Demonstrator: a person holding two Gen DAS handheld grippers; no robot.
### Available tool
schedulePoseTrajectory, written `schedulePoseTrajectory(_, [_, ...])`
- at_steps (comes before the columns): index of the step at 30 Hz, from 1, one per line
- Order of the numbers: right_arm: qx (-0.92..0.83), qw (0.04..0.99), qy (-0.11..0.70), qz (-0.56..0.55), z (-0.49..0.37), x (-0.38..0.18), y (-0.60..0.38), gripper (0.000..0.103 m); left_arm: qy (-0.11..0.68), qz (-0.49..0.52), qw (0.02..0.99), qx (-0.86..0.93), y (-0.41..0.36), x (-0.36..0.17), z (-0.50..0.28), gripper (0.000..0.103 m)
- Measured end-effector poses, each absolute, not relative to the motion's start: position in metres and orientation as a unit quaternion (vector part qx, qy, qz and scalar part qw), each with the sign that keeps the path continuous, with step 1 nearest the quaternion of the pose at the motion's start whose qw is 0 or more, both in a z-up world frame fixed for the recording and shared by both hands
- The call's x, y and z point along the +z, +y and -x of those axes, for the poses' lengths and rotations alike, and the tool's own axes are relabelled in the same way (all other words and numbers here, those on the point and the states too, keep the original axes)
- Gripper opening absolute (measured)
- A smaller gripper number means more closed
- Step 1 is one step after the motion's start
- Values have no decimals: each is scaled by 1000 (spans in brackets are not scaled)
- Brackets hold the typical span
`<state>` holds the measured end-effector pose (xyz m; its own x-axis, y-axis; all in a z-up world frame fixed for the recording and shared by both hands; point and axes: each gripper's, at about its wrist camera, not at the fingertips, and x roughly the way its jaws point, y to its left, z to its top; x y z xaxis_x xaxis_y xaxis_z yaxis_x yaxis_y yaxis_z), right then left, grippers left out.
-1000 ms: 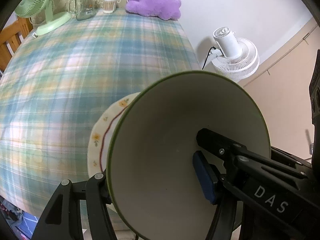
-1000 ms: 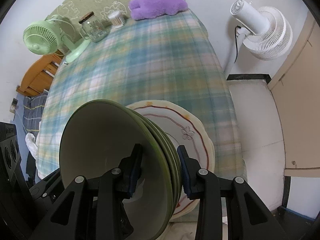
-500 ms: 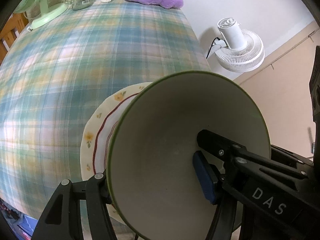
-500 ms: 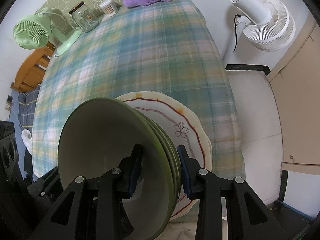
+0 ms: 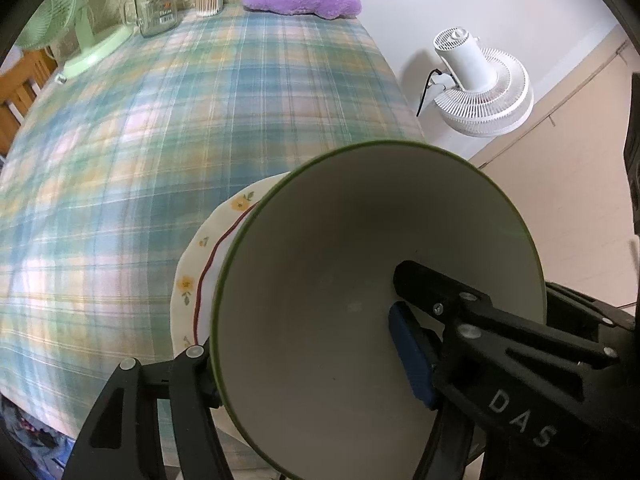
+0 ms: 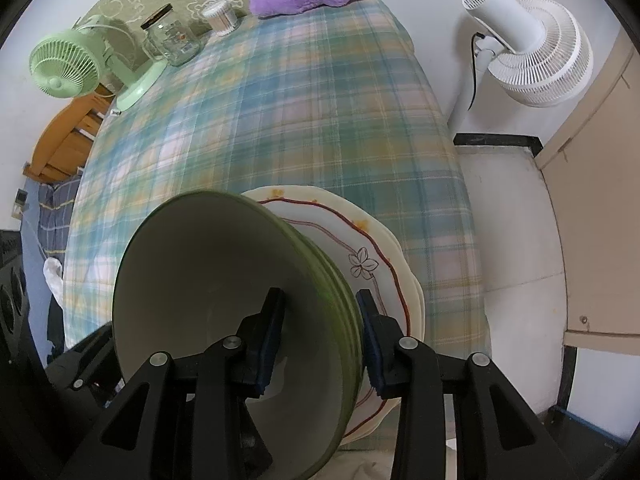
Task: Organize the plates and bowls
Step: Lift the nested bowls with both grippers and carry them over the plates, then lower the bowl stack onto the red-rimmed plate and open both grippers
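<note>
Bowls (image 6: 224, 320) above plaid tablecloth (image 6: 280, 120)

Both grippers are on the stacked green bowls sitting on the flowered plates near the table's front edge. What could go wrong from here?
1. Both the left gripper and the right gripper have jaws opening across the walls of the green bowls; uneven release could tip or rattle the nested stack.
2. The flowered plates lie close to the front edge of the plaid tablecloth, so a sideways nudge while withdrawing could push the pile off.
</note>
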<state>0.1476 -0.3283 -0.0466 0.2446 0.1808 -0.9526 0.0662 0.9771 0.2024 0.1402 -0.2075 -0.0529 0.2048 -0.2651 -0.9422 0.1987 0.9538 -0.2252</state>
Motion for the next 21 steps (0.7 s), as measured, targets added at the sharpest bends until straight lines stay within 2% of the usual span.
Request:
schedulePoseTrajectory(3, [41,785,609,-104,-144,-49,-329,41,608,12,782,-137,-210,-52,-135,73])
schedulePoseTrajectory(7, [37,786,605,-119,-138,-52,-340,58,604,12,789,-115,-211,-51,-129,74])
schedulePoseTrajectory(14, [32,798,590,-118,-129,-46,-350,60,592,15,802,-80,-204,-46,-120,80])
schedulePoseTrajectory(21, [24,816,567,-106,-121,-24,-343,60,555,3,827,-87,-195,-19,-113,84])
